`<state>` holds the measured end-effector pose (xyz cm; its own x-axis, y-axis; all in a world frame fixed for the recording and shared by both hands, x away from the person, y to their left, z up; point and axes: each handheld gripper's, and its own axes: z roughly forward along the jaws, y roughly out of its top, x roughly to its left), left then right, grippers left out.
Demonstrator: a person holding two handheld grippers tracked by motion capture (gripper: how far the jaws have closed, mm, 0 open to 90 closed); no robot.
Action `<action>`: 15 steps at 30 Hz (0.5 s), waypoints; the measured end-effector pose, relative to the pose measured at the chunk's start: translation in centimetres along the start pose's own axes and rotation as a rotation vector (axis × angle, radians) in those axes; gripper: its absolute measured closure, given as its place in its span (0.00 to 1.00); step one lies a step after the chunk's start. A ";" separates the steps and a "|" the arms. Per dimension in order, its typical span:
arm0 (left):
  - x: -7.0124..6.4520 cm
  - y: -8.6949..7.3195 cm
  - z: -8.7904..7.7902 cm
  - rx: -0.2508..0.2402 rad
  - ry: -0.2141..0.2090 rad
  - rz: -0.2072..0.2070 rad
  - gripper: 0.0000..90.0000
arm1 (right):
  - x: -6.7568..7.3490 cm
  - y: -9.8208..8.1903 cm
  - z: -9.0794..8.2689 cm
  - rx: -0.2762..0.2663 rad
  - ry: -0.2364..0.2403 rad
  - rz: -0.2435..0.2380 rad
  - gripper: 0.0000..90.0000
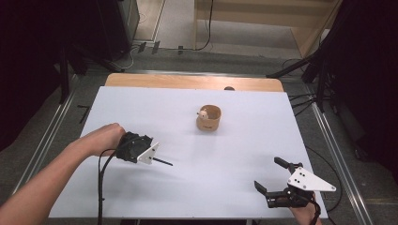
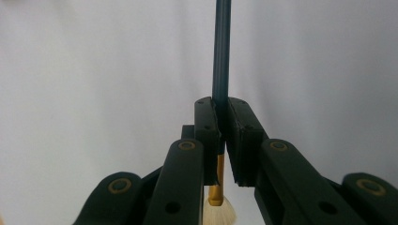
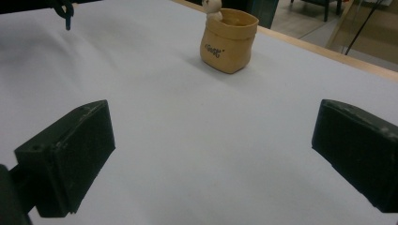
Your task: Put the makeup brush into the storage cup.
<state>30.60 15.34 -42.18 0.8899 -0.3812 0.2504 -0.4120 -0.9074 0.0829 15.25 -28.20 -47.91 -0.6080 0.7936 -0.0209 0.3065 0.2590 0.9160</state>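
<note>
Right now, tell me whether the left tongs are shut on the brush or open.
Shut on it. The left tongs clamp the brush by its dark handle, with its bristles toward the camera.

The slim dark-blue brush, its handle looking smooth and slightly glossy, is showing a shiny gold metal ferrule and soft pale bristles. The tan sack-shaped pot is gleaming like glazed ceramic. The white worktop is looking matt and smooth.

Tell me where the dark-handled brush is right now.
The dark-handled brush is clamped in the left gripper at the high view's left, over the white table, left of the tan pot.
</note>
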 end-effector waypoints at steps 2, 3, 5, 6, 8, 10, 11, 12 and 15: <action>0.1 0.3 -0.2 -0.009 0.006 -0.005 0.93 | 0.0 0.0 0.0 0.011 0.005 0.009 0.00; 0.1 0.4 -0.3 -0.004 0.009 -0.002 0.93 | 0.0 0.1 0.1 0.030 0.003 0.017 0.00; 0.2 0.8 -0.4 -0.004 0.015 -0.003 0.94 | -0.1 0.1 0.2 0.046 0.006 0.030 0.00; 0.3 1.0 -0.5 0.001 0.018 0.003 0.94 | -0.1 0.1 0.2 0.046 0.006 0.030 0.00; 0.4 1.4 -0.5 0.001 0.022 0.004 0.93 | -0.1 0.1 0.3 0.057 0.007 0.038 0.00; 0.5 1.7 -0.6 0.005 0.028 0.010 0.93 | -0.1 0.1 0.3 0.065 0.006 0.038 0.00; 0.5 1.9 -0.5 0.002 0.030 0.012 0.94 | -0.1 0.1 0.3 0.067 0.011 0.040 0.00; 0.5 2.1 -0.5 0.010 0.025 0.012 0.94 | -0.1 0.1 0.3 0.067 0.011 0.040 0.00; 0.7 2.7 -0.6 -0.001 0.033 0.012 0.94 | -0.2 0.2 0.6 0.073 -0.004 0.053 0.00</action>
<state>29.97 12.75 -41.23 0.8779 -0.3863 0.2831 -0.4231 -0.9025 0.0806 15.85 -28.01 -47.92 -0.5863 0.8097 0.0251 0.3911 0.2558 0.8841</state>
